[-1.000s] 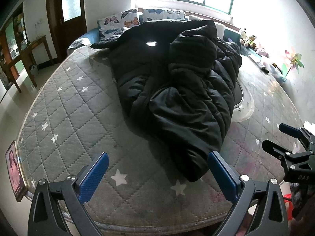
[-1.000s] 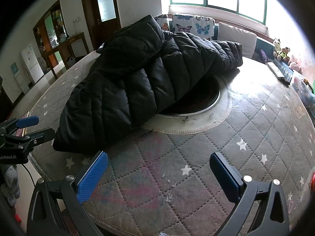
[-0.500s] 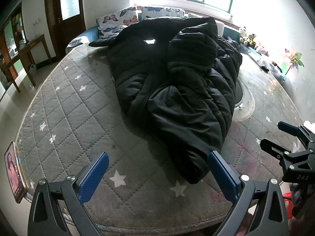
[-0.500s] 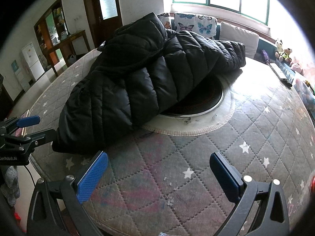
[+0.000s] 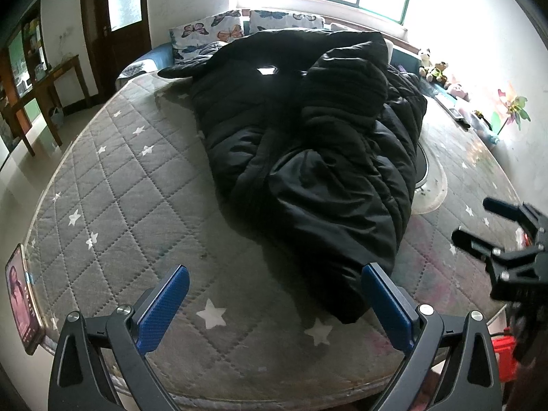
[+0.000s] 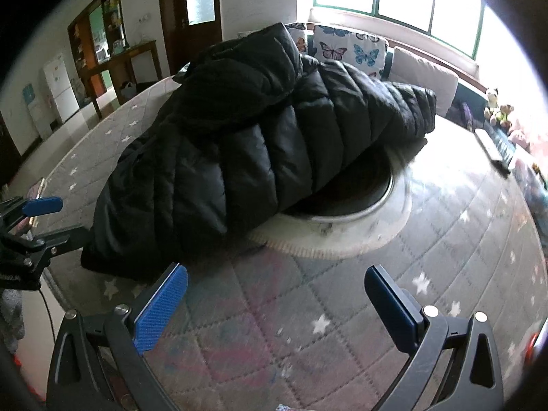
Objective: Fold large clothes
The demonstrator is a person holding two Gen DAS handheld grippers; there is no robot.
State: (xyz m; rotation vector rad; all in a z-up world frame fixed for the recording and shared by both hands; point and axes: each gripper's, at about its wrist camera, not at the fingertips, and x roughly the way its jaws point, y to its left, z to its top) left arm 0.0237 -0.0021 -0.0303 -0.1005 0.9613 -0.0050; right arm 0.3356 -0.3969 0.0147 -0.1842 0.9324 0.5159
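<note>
A large black quilted down coat [image 5: 308,157] lies bunched along the middle of a round table with a grey star-quilted cover [image 5: 130,178]. In the right wrist view the coat [image 6: 246,157] partly overlaps a round recessed pan [image 6: 346,202] at the table's centre. My left gripper [image 5: 274,304] is open and empty near the front edge, its right finger beside the coat's near end. My right gripper [image 6: 275,304] is open and empty over the cover, just right of the coat's near end. Each gripper shows in the other's view: the right gripper [image 5: 486,226] and the left gripper [image 6: 51,222].
A phone [image 5: 20,301] lies at the table's left edge. Butterfly cushions [image 5: 222,30] and a sofa sit behind the table under the window. Soft toys [image 5: 435,68] and a pinwheel [image 5: 510,109] line the right wall. A wooden side table [image 5: 37,102] stands left.
Both grippers have moved slightly forward toward the coat; the view shifted a little. The coat has not moved. Both stay open.
</note>
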